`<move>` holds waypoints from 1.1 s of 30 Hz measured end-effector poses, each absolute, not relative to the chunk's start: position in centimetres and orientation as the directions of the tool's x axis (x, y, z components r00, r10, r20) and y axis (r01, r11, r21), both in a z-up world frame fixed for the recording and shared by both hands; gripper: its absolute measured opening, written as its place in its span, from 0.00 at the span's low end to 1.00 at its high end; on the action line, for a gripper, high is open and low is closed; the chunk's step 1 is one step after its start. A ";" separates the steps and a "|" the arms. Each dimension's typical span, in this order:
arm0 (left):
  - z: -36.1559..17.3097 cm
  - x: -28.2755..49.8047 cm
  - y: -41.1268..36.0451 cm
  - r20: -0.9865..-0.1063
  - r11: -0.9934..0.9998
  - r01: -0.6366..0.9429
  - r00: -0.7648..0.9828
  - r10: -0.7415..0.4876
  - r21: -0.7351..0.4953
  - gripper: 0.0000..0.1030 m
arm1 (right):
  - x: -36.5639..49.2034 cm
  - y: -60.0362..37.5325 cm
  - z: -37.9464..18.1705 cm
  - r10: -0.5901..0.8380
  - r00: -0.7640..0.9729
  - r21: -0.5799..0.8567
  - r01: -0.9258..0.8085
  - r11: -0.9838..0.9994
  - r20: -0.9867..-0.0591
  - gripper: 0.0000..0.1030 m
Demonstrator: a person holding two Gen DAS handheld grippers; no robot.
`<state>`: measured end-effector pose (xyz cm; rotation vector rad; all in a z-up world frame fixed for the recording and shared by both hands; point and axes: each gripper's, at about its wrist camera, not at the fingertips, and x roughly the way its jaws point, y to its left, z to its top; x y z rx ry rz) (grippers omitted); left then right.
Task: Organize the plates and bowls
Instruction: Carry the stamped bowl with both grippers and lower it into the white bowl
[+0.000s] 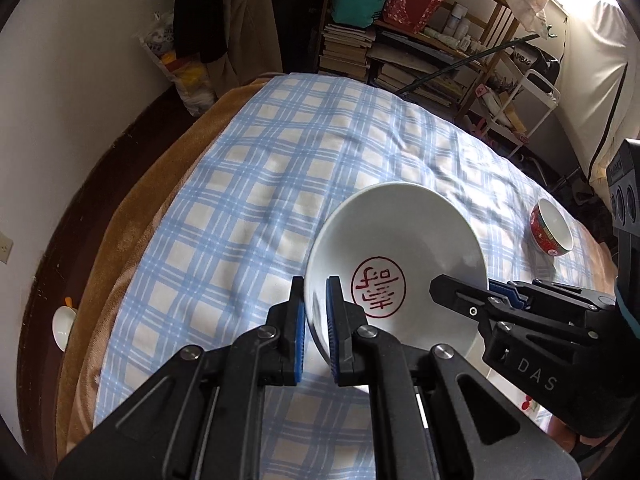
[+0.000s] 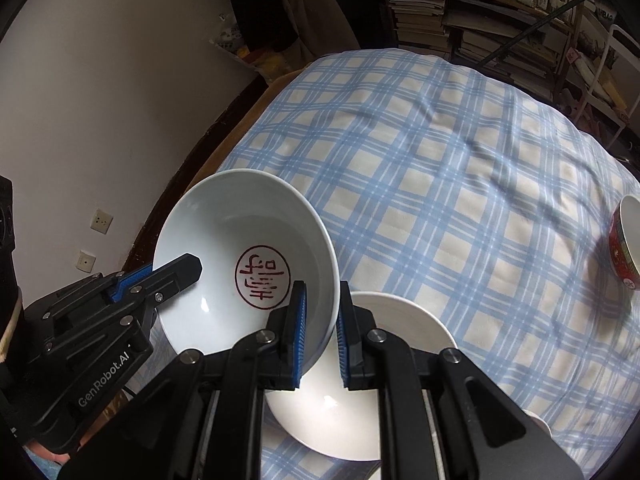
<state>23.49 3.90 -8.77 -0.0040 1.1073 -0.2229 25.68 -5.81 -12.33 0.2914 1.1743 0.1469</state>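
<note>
Both-sided — left gripper (image 1: 316,320) and right gripper (image 2: 322,328) pinch the stamped bowl (image 1: 400,240) rim

The large bowl (image 2: 248,264) hangs tilted above the bed (image 2: 460,168), its rim pinched on opposite sides by the left tool (image 1: 316,320) and right tool (image 2: 322,316), with a plate (image 2: 360,400) beneath it and a small bowl (image 2: 626,244) far right.
</note>
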 end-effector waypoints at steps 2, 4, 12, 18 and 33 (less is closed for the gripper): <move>-8.2 22.7 3.3 -0.881 0.978 0.191 0.443 -0.167 -0.089 0.09 | 24.9 -6.2 -12.1 0.264 0.393 0.306 0.046 0.951 -0.881 0.15; -7.9 22.4 3.2 -0.877 0.977 0.189 0.448 -0.172 -0.095 0.09 | 24.3 -6.6 -11.8 0.276 0.412 0.324 0.051 0.945 -0.868 0.15; -6.7 20.8 3.4 -0.868 0.977 0.181 0.462 -0.182 -0.109 0.09 | 22.5 -6.7 -10.7 0.296 0.440 0.352 0.049 0.935 -0.847 0.15; -7.3 19.8 2.2 -0.881 0.970 0.212 0.426 -0.204 -0.122 0.09 | 21.3 -7.7 -10.6 0.270 0.440 0.333 0.071 0.940 -0.856 0.15; -11.2 19.0 -0.9 -0.929 0.959 0.263 0.319 -0.187 -0.103 0.10 | 19.2 -10.0 -13.5 0.232 0.411 0.314 0.143 0.939 -0.882 0.15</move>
